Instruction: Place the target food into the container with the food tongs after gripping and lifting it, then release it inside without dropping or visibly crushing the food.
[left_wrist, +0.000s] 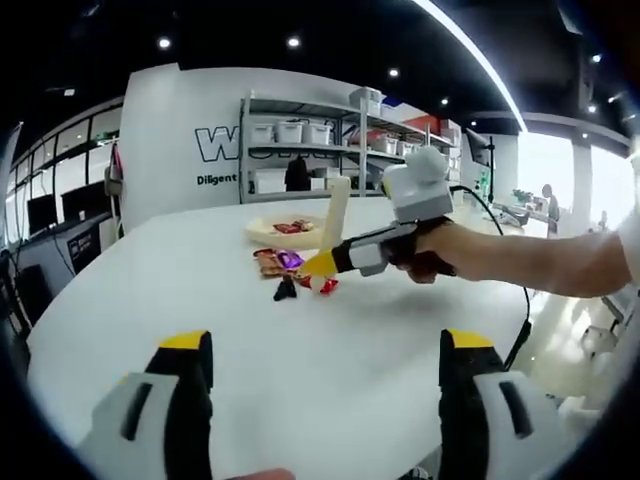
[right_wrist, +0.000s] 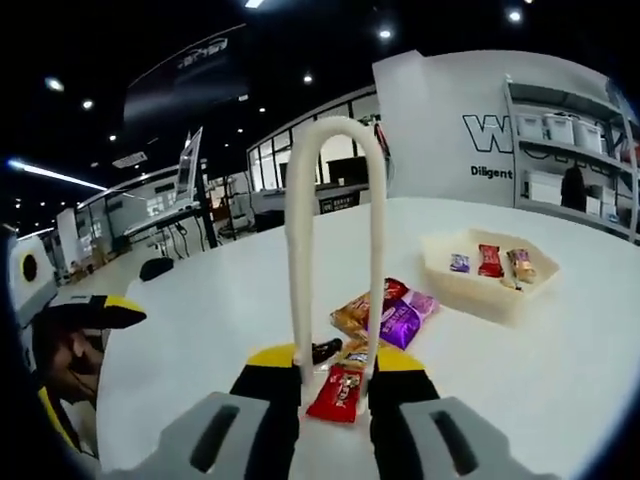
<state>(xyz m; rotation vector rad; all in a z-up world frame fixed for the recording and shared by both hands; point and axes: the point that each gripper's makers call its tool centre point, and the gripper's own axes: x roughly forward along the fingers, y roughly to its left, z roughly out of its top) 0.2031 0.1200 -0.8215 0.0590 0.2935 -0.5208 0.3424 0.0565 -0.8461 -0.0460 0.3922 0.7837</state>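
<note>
1. While the tongs are pinched between the right gripper jaws, a red snack packet is seen between their tips on the table.
2. The left gripper jaws are spread apart.
3. Three snacks are seen in the tray.

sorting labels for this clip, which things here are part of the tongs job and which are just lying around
Job: food tongs held in the right gripper; red snack packet between their tips; snack pile; container.

Lying about: shelving with bins; left gripper, open over bare white table.
</note>
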